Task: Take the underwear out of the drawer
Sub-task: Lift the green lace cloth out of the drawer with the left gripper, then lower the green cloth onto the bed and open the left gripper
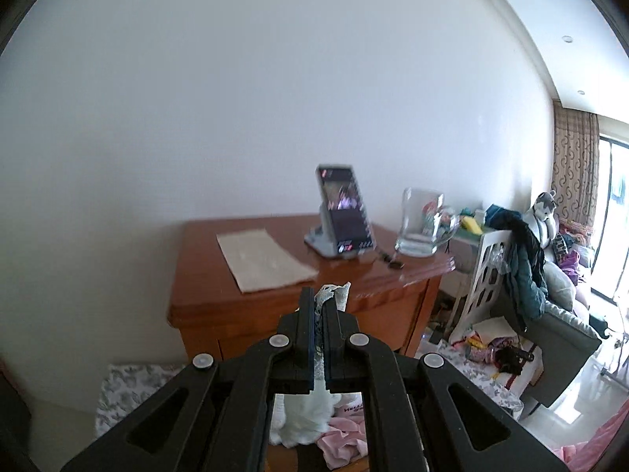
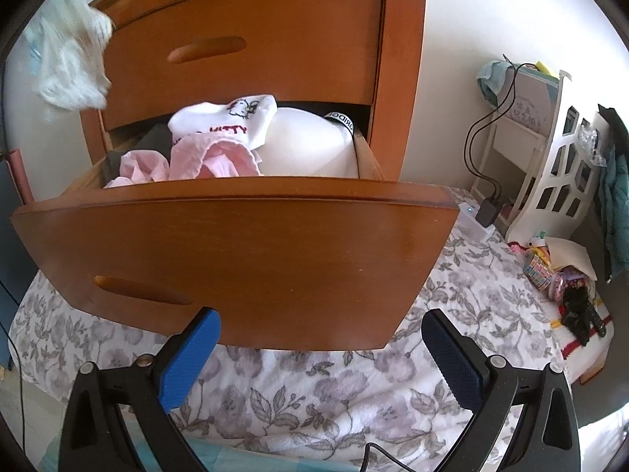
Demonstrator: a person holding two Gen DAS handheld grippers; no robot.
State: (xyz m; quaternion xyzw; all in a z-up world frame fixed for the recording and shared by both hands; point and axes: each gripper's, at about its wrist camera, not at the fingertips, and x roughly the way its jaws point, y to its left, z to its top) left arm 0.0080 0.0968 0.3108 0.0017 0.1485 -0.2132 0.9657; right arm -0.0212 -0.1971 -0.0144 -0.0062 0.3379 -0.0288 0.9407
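My left gripper point(image 1: 323, 299) is shut on white lace-edged underwear point(image 1: 310, 413). A strip of lace sticks out past the fingertips and the rest hangs below the jaws, above the nightstand's height. In the right wrist view the same white underwear point(image 2: 68, 61) hangs blurred at the upper left, in front of the closed upper drawer point(image 2: 243, 51). The lower drawer point(image 2: 236, 255) is pulled out and holds pink garments point(image 2: 204, 159), a white printed piece point(image 2: 228, 118) and other white clothing. My right gripper point(image 2: 320, 328) stands open just below the drawer front, holding nothing.
The wooden nightstand top point(image 1: 354, 271) carries a paper sheet point(image 1: 263, 257), a phone on a stand point(image 1: 344, 216) and a glass mug point(image 1: 422, 222). A flowered bedspread point(image 2: 354, 389) lies under the drawer. A white rack point(image 2: 550, 173) with clothes and clutter stands to the right.
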